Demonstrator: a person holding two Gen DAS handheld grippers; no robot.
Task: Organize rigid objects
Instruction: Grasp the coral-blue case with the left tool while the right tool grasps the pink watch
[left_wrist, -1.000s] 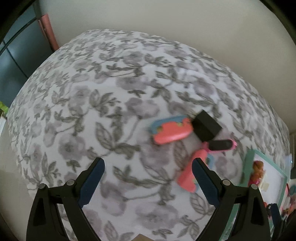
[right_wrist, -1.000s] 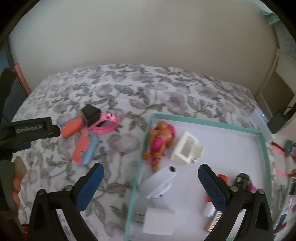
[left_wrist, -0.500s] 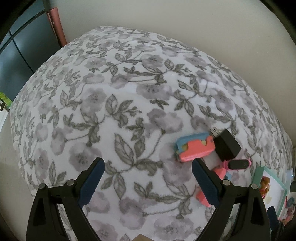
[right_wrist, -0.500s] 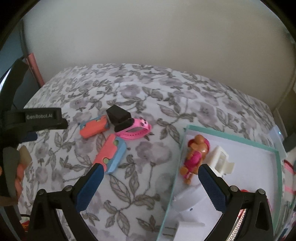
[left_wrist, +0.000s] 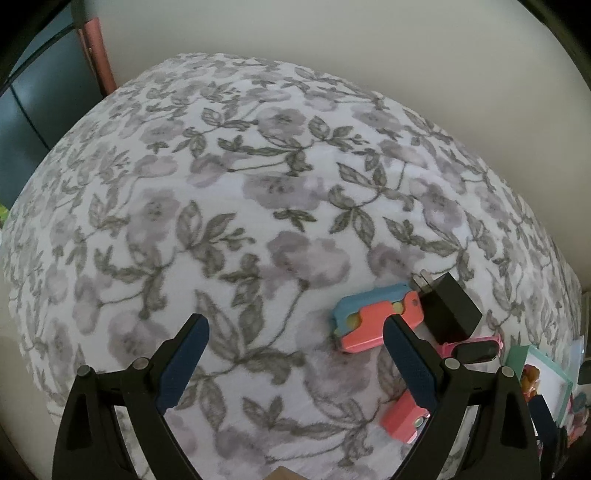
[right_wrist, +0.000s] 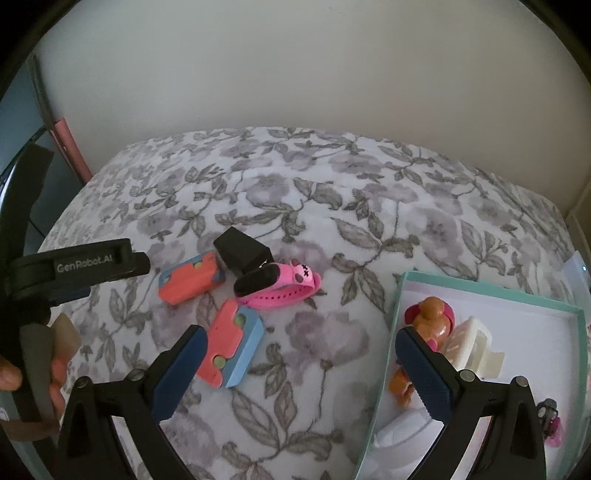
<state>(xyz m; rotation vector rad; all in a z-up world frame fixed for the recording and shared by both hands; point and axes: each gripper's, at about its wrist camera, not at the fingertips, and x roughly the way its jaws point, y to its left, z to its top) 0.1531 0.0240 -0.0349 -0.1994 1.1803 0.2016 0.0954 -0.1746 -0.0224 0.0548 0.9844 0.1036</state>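
Two open grippers over a flowery bed with toys.

The left gripper (left_wrist: 295, 354) and the right gripper (right_wrist: 301, 363) are both wide open and hold nothing. Two coral-and-blue toy blocks (right_wrist: 190, 282) (right_wrist: 234, 349), a black charger (right_wrist: 243, 253) and a pink watch (right_wrist: 280, 286) lie close together in the middle of the bed (right_wrist: 332, 192). A teal tray (right_wrist: 400, 314) near the bed's right edge holds a doll (right_wrist: 428, 332) and a white toy (right_wrist: 476, 349).

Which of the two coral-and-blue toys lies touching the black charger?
The farther toy, whose end meets the black charger. The nearer toy lies apart, below the pink watch, close to the right hand-held gripper.
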